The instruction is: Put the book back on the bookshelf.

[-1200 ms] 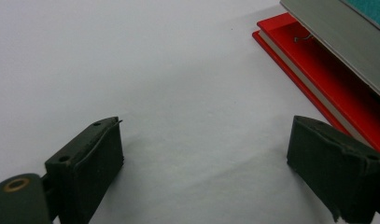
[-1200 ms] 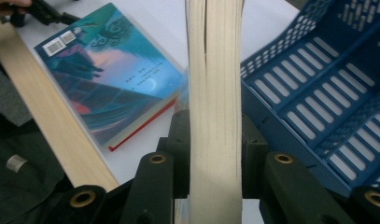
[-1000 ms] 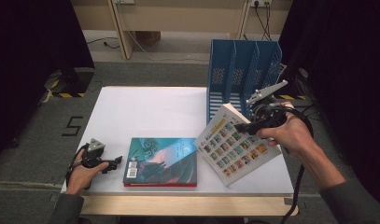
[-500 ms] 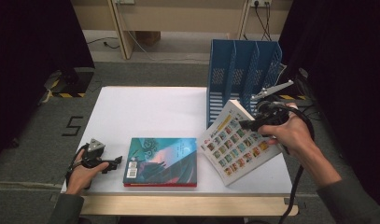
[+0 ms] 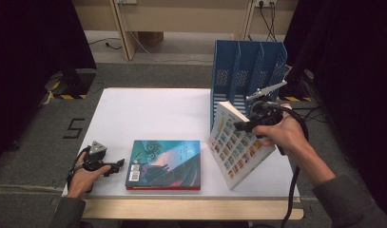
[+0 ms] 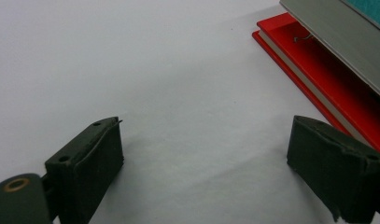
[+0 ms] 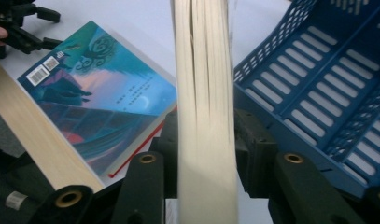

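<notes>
Thick cream-paged paperback (image 7: 205, 116) between the just-loosening right gripper (image 7: 204, 140) pads, beside slotted blue plastic rack (image 7: 318, 93); left gripper (image 6: 204, 154) wide.

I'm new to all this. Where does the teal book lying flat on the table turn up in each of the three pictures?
High view: the teal book lies flat at the table's near edge, left of centre.
Left gripper view: its red-edged corner is in the upper right.
Right gripper view: the cover fills the left half, barcode at upper left.
Shared landmark: the left gripper, just beside the book's barcode end; its open fingers also appear here and here.
</notes>
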Tool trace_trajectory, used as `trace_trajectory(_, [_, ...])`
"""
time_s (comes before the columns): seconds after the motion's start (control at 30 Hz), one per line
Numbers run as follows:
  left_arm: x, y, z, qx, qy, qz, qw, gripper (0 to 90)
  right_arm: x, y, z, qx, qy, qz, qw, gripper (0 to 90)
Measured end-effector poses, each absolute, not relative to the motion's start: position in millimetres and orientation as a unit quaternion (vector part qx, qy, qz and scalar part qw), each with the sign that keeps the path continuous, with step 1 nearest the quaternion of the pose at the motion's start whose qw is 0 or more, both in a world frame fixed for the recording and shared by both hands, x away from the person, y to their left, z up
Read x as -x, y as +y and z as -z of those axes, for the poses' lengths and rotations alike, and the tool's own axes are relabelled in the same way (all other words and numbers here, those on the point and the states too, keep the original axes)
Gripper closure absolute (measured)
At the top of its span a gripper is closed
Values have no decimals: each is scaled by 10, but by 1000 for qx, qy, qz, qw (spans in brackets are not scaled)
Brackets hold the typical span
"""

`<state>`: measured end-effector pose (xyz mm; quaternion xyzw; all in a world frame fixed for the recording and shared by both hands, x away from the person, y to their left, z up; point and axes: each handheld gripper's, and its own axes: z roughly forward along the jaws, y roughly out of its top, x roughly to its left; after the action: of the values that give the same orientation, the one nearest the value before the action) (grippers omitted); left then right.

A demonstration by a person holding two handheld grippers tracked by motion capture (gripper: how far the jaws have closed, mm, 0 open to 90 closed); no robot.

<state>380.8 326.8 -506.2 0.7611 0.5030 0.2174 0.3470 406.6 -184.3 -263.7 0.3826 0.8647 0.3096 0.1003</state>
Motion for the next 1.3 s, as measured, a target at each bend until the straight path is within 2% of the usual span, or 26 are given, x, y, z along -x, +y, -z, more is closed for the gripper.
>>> trace_trajectory(0.27, [-3805, 3266, 5062, -762, 502, -219, 346, 98, -4011, -1811, 2618, -400, 862, -302, 74, 570])
trace_trajectory(0.67, [-3804, 3265, 5060, -762, 501, -220, 346, 100, -4038, -1790, 2694, -422, 865, -261, 74, 501])
trace_trajectory(0.83, [-3804, 3266, 5061, -762, 501, -219, 347, 100, -4070, -1742, 2739, -413, 875, -243, 76, 566])
trace_trajectory(0.87, [-3805, 3267, 5061, -762, 502, -219, 347, 100, -4066, -1736, 2737, -404, 879, -241, 77, 603])
trace_trajectory(0.9, [-3805, 3267, 5061, -762, 501, -219, 347, 100, -4078, -1726, 2730, -390, 886, -234, 88, 685])
trace_trajectory(0.93, [-3803, 3265, 5060, -763, 500, -220, 346, 101, -4086, -1725, 2727, -385, 888, -234, 91, 698])
trace_trajectory(1.13, [-3804, 3266, 5060, -762, 501, -219, 347, 101, -4100, -1772, 2712, -362, 897, -231, 104, 729])
trace_trajectory(1.3, [-3805, 3266, 5061, -762, 501, -219, 347, 101, -4071, -1886, 2696, -359, 896, -247, 92, 735])
